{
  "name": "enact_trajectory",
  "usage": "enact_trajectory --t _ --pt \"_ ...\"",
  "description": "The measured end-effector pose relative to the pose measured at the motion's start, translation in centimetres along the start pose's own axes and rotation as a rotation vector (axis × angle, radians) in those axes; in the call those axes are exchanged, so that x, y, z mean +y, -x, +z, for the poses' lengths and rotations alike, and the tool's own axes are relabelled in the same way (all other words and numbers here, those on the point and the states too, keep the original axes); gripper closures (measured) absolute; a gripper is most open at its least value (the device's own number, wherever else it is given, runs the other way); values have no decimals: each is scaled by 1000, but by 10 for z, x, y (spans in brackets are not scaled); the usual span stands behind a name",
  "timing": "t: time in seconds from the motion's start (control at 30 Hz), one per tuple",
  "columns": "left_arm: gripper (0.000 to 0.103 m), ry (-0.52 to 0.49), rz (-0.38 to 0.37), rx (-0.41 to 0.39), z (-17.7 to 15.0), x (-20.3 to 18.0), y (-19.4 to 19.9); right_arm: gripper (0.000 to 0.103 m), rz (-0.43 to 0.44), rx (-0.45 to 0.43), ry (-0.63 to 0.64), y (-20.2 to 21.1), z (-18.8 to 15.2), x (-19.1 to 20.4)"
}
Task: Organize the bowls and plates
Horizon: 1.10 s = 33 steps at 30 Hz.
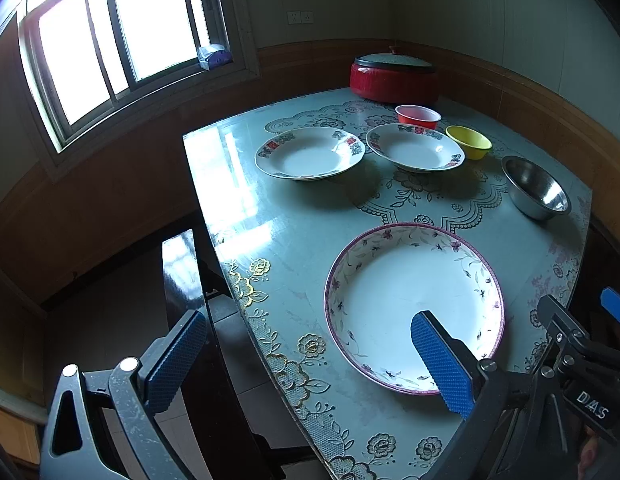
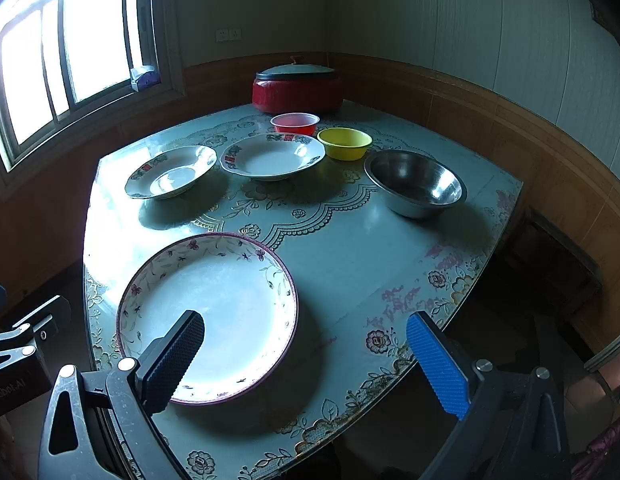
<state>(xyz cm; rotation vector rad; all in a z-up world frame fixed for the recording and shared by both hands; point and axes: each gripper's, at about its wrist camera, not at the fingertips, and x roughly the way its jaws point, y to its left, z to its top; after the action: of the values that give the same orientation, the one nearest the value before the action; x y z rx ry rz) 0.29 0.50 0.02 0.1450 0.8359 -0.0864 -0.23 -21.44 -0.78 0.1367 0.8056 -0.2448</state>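
A large floral-rimmed plate (image 1: 414, 304) (image 2: 208, 316) lies near the table's front edge. Two smaller white plates with red-and-green rims (image 1: 310, 153) (image 1: 415, 148) sit side by side further back, also seen in the right wrist view (image 2: 172, 171) (image 2: 272, 156). Behind them are a red bowl (image 1: 417, 116) (image 2: 295, 123), a yellow bowl (image 1: 468, 142) (image 2: 344, 143) and a steel bowl (image 1: 536, 188) (image 2: 415, 182). My left gripper (image 1: 306, 350) hangs open above the table's front left corner, empty. My right gripper (image 2: 306, 350) is open too, above the large plate's right side, holding nothing.
A red lidded pot (image 1: 394, 78) (image 2: 297, 86) stands at the back of the table (image 2: 350, 248). A dark bench (image 1: 182, 280) stands left of the table under the window. A dark stool or chair (image 2: 550, 264) sits off the table's right edge.
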Motion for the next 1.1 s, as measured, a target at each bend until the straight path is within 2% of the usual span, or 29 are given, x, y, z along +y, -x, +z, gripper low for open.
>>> enact_trajectory --t 1.1 --pt "0 -16 -13 -19 3 -2 0 0 -4 0 -2 -3 2 0"
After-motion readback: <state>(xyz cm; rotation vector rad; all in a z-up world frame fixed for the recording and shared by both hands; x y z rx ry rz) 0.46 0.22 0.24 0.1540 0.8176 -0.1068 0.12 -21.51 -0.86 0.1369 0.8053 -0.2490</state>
